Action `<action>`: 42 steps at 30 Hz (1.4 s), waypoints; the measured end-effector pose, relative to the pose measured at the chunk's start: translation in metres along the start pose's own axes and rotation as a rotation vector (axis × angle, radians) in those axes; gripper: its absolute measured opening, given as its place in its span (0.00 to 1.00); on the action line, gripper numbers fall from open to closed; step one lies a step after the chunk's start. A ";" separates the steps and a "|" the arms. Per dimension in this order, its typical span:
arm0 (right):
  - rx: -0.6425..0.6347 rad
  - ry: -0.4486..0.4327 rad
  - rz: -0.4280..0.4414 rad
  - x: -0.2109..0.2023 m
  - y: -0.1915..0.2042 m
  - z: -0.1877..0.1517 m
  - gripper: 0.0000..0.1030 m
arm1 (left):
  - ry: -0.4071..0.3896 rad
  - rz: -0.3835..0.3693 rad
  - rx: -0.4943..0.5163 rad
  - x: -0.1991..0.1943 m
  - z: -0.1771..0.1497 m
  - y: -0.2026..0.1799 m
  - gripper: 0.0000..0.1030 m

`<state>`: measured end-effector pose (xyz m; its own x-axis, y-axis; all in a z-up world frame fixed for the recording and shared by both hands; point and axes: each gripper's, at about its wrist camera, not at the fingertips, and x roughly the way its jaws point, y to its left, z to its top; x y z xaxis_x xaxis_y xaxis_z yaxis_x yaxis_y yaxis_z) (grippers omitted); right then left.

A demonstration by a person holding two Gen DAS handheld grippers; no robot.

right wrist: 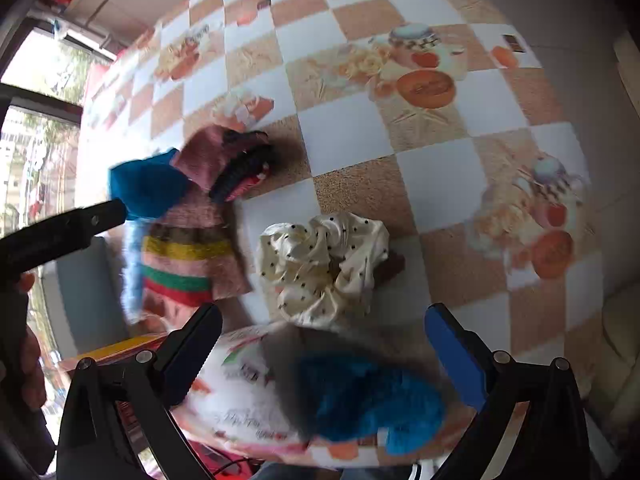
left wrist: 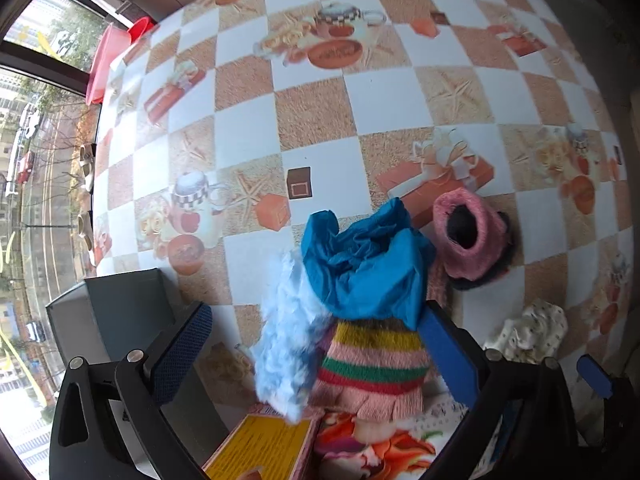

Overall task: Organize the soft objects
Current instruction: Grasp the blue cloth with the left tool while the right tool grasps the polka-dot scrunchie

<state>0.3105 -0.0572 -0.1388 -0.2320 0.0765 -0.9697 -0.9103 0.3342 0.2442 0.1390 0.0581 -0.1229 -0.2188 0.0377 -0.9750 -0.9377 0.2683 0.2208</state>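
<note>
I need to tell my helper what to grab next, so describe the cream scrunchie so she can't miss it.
On the checkered tablecloth, look right of the heap holding the striped knitted garment. Lying alone there is a cream satin scrunchie, the only pale, shiny, black-dotted ruffled ring.

Checkered table (left wrist: 248,136): striped knit (left wrist: 372,364), polka-dot scrunchie (right wrist: 324,264), pink hat (left wrist: 470,236).

Cloth (left wrist: 364,268) atop sock (left wrist: 372,364), scrunchie (left wrist: 528,332) right
</note>
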 end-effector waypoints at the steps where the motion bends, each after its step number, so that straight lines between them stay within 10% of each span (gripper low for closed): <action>1: -0.008 0.003 -0.007 0.006 0.000 0.002 0.99 | 0.006 -0.002 -0.009 0.005 0.003 0.000 0.95; 14: -0.093 0.015 -0.050 0.042 -0.002 0.009 0.99 | -0.007 0.024 -0.010 0.033 0.032 -0.012 0.89; 19: -0.157 0.024 -0.086 0.047 0.006 0.007 0.99 | -0.001 -0.009 0.000 0.043 0.042 -0.019 0.56; 24: -0.160 0.019 -0.082 0.046 0.005 0.000 0.68 | -0.028 -0.077 -0.069 0.041 0.045 -0.009 0.37; 27: -0.164 0.014 -0.055 0.039 0.003 -0.009 0.32 | -0.057 -0.084 -0.064 0.034 0.044 -0.002 0.34; 42: -0.058 -0.074 0.016 -0.014 -0.032 -0.014 0.28 | -0.178 -0.145 -0.040 -0.028 0.017 -0.003 0.34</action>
<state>0.3382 -0.0817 -0.1325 -0.2224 0.1517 -0.9631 -0.9254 0.2781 0.2575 0.1521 0.0723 -0.0961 -0.0336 0.1718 -0.9846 -0.9665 0.2452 0.0757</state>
